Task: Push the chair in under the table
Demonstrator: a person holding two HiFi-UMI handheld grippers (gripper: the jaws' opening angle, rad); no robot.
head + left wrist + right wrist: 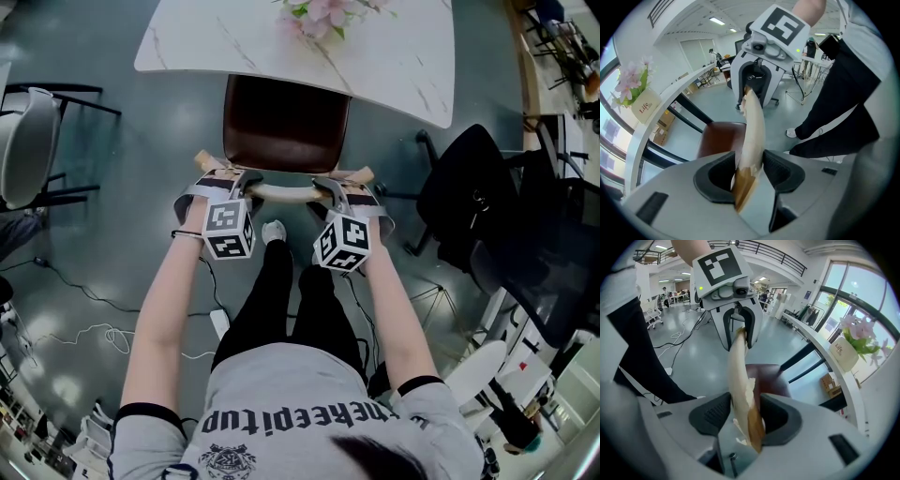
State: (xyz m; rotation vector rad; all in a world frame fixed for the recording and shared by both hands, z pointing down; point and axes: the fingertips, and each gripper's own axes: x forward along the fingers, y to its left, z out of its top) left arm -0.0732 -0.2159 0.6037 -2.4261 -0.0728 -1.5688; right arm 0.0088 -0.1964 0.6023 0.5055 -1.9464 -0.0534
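Observation:
A chair with a dark brown seat and a pale curved wooden backrest stands at the white marble table, its seat's far part under the table edge. My left gripper is shut on the backrest's left end, the rail pinched between the black pads. My right gripper is shut on the right end, the rail running between its pads. Each gripper shows in the other's view.
A pink flower pot stands on the table. A black office chair is close at the right, a white chair at the left. Cables lie on the grey floor behind the left arm. My legs and a white shoe are right behind the chair.

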